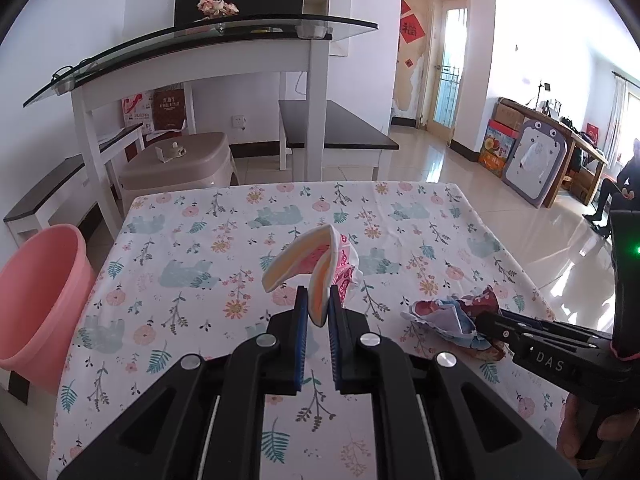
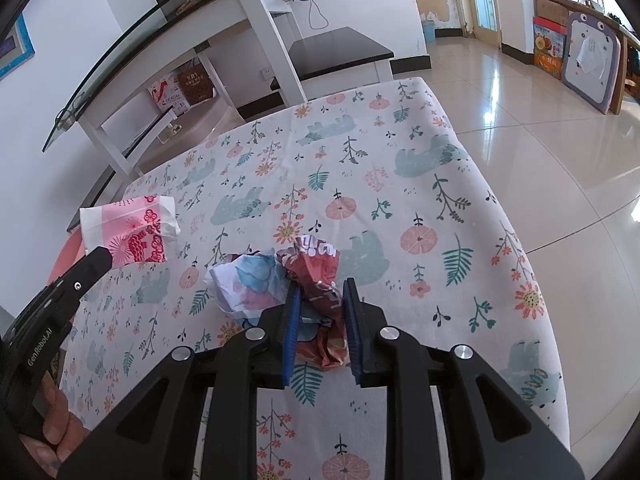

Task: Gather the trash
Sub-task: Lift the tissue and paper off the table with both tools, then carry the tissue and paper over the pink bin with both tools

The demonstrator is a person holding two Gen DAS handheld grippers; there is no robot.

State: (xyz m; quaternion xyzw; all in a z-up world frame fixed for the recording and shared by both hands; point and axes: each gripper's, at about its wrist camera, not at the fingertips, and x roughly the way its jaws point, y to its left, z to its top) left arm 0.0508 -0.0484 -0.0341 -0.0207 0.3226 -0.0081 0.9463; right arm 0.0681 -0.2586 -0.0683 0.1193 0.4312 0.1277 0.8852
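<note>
My left gripper (image 1: 319, 300) is shut on a flattened pink-and-white paper cup (image 1: 308, 262) and holds it above the floral tablecloth (image 1: 200, 240). The cup also shows in the right wrist view (image 2: 128, 232), at the tip of the left gripper (image 2: 102, 256). My right gripper (image 2: 322, 292) is closed around a crumpled red, white and blue wrapper (image 2: 288, 280) lying on the cloth. In the left wrist view the wrapper (image 1: 452, 316) sits at the right gripper's tip (image 1: 486, 326). A pink bin (image 1: 40, 304) stands on the floor at the table's left edge.
A white glass-topped desk (image 1: 192, 36), a dark bench (image 1: 336, 128) and a beige plastic stool (image 1: 180, 164) stand behind the table. Glossy tiled floor (image 2: 540, 132) lies to the right. A person (image 1: 624, 184) sits far right.
</note>
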